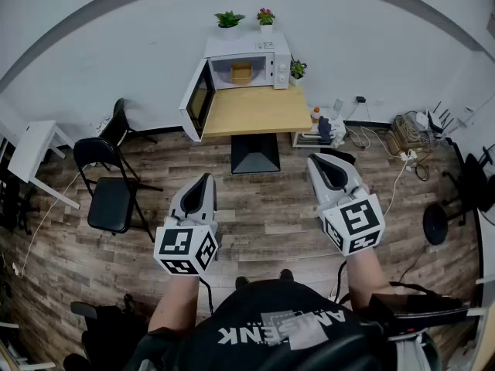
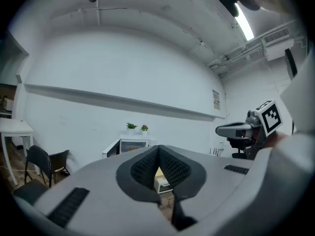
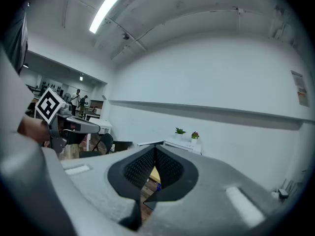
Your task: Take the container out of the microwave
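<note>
A white microwave (image 1: 249,66) stands at the back of a wooden table (image 1: 251,113) against the far wall, its door (image 1: 198,99) swung open to the left. A tan container (image 1: 241,73) sits inside the cavity. Both grippers are held well short of the table, above the wood floor. My left gripper (image 1: 206,178) is shut and empty. My right gripper (image 1: 315,159) is shut too, with nothing in it. In the left gripper view the left gripper (image 2: 158,147) points level toward the microwave (image 2: 132,145). In the right gripper view the microwave (image 3: 183,144) is beyond the right gripper (image 3: 155,149).
Two potted plants (image 1: 230,19) top the microwave, and a small one (image 1: 298,69) stands beside it. Black chairs (image 1: 110,188) and a white table (image 1: 31,149) are at the left. A low shelf (image 1: 321,132), cables (image 1: 410,141) and a chair base (image 1: 437,222) lie at the right.
</note>
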Demonstrator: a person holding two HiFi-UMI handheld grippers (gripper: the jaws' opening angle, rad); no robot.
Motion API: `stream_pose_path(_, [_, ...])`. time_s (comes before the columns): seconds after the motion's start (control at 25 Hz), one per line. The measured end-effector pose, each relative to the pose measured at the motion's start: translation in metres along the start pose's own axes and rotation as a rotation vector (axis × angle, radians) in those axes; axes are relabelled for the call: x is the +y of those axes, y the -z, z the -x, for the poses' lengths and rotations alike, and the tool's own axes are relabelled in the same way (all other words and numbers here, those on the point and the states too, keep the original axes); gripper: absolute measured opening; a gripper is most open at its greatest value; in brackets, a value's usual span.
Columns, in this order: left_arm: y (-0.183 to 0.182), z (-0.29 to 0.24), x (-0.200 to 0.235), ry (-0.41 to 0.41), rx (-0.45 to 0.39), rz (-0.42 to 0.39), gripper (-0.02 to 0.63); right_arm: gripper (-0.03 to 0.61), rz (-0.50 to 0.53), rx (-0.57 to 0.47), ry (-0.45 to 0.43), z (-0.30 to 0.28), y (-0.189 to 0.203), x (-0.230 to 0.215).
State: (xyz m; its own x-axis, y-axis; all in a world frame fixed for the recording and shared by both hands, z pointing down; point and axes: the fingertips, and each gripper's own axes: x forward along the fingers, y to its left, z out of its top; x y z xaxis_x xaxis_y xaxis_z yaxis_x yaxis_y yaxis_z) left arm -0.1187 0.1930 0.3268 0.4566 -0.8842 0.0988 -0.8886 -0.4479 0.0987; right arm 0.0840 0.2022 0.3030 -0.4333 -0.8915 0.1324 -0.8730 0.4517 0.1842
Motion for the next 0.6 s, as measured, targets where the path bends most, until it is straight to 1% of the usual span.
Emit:
stream_pose_path(0.28, [0.001,0.000,0.008,-0.007,0.000,-0.002,0.002,0.006,0.003,-0.001,-0.001,-0.007,-0.002,0.006])
stream_pose_path(0.4, [0.002,0.002,0.012,-0.007,-0.002,-0.001,0.002,0.006,-0.017,-0.020,-0.008,-0.009,-0.005,0.010])
stream_pose_path(0.6, [0.001,0.002,0.026,-0.021,-0.009,0.007,0.002,0.006,-0.019,-0.023,-0.005,-0.019,-0.008,0.015])
